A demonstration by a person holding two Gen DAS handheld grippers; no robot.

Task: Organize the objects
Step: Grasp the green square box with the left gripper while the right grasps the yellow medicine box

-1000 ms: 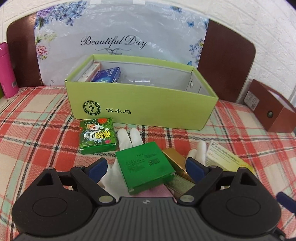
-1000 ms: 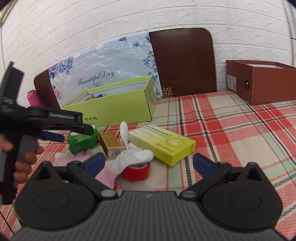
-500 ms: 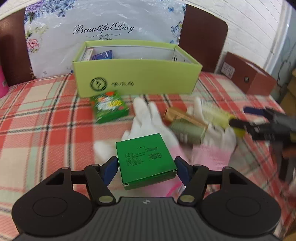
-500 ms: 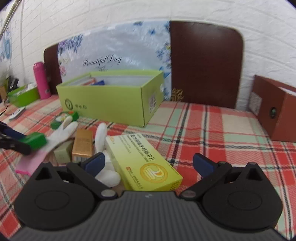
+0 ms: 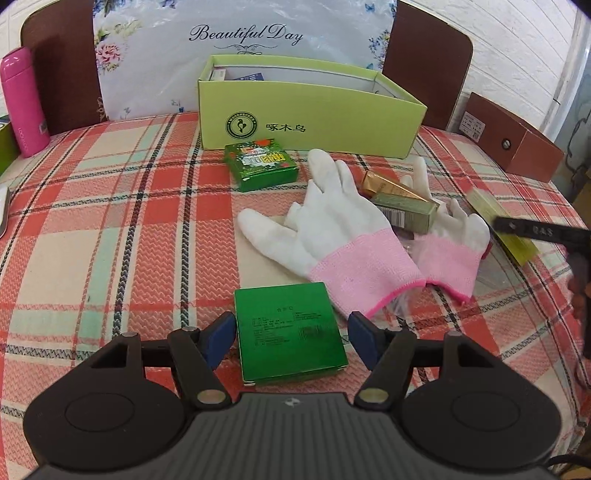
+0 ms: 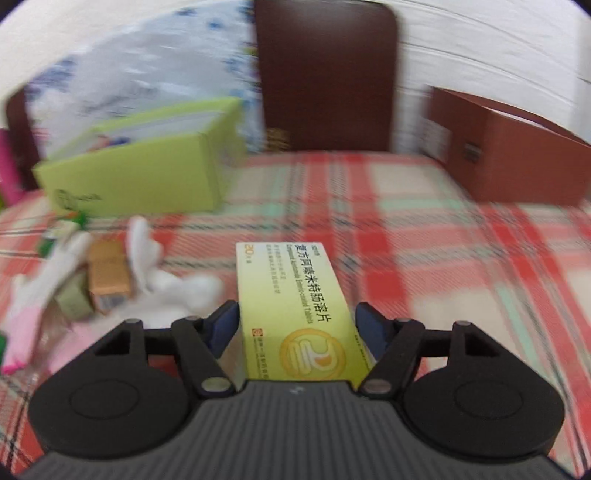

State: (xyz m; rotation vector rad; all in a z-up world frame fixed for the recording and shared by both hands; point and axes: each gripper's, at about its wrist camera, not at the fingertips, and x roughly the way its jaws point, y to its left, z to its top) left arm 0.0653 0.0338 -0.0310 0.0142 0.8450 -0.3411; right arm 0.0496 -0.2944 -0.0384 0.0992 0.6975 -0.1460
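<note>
The left gripper (image 5: 291, 334) clasps a flat green box (image 5: 290, 332) by its side edges, level, ready for carrying to the lime carton (image 5: 310, 127) at twelve o'clock; the right gripper (image 6: 295, 325) clasps a yellow tablet box (image 6: 299, 306) lengthwise, marked "20" and "复方阿嗪米特肠溶片"; the carton reads "啄木鸟", the backdrop (image 5: 245, 35) "Beautiful Day".

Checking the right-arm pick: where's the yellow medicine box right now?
In the right wrist view the yellow medicine box sits lengthwise between the fingers of the right gripper, right of the white gloves on the plaid cloth.
</note>
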